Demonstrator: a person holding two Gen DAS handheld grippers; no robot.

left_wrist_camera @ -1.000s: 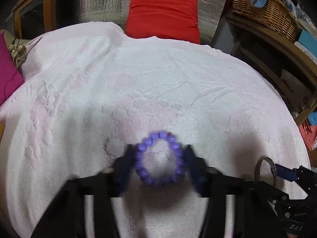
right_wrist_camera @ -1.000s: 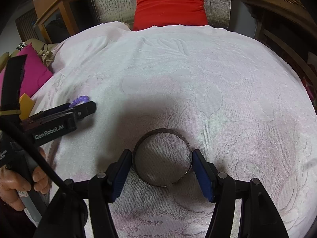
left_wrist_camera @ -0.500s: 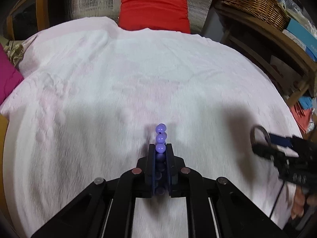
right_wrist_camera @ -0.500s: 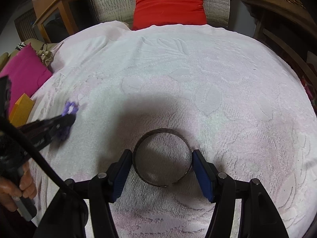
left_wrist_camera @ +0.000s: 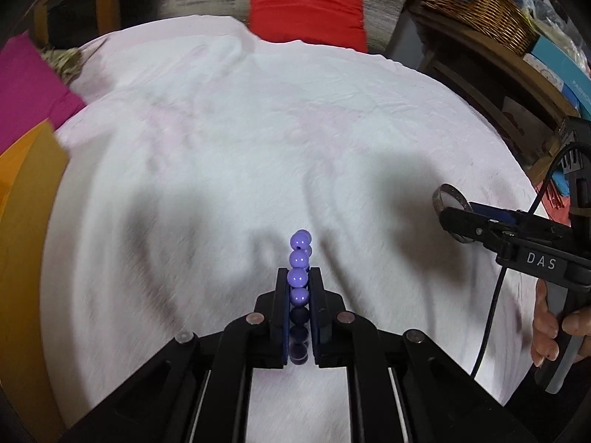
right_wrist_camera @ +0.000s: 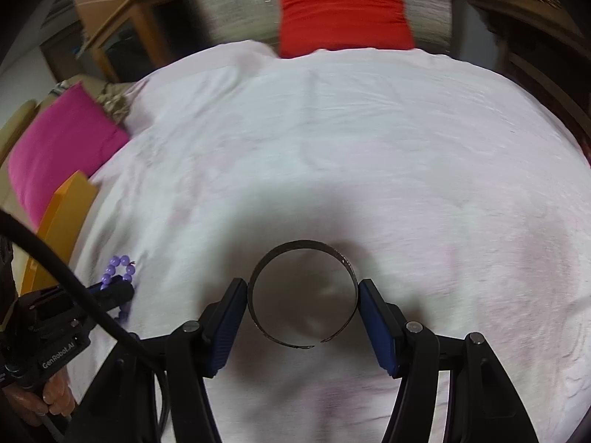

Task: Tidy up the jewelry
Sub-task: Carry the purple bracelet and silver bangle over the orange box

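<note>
**Operator:** Beads first. I have the purple bead bracelet (left_wrist_camera: 298,277) squeezed flat between the pads of my left gripper (left_wrist_camera: 299,288), the jaws pressed together on it so the loop stands edge-on, three or four beads poking out past the fingertips and the rest dark in the gap behind.

**Second:** Is it off the cloth?

**Operator:** I cannot tell for sure from the left wrist view; it throws a shadow on the white blanket (left_wrist_camera: 258,129) just ahead. From the right wrist view I see the same bracelet (right_wrist_camera: 119,268) sticking up out of that gripper (right_wrist_camera: 116,289) at the far left, near an orange box (right_wrist_camera: 62,221).

**Second:** And your right side?

**Operator:** My right gripper (right_wrist_camera: 302,306) has its blue pads spread wide around a dark metal cuff bangle (right_wrist_camera: 302,295), one pad against each side of the band. The cuff's open gap faces back toward me. The left camera shows that cuff (left_wrist_camera: 448,199) carried at the tips, with a hand (left_wrist_camera: 546,328) on the handle below.

**Second:** What's around you?

**Operator:** A magenta cushion (right_wrist_camera: 62,144) to the left beyond the orange box, a red cushion (right_wrist_camera: 343,11) at the far edge of the blanket, and a wicker basket (left_wrist_camera: 476,3) on a wooden shelf to the right.
</note>
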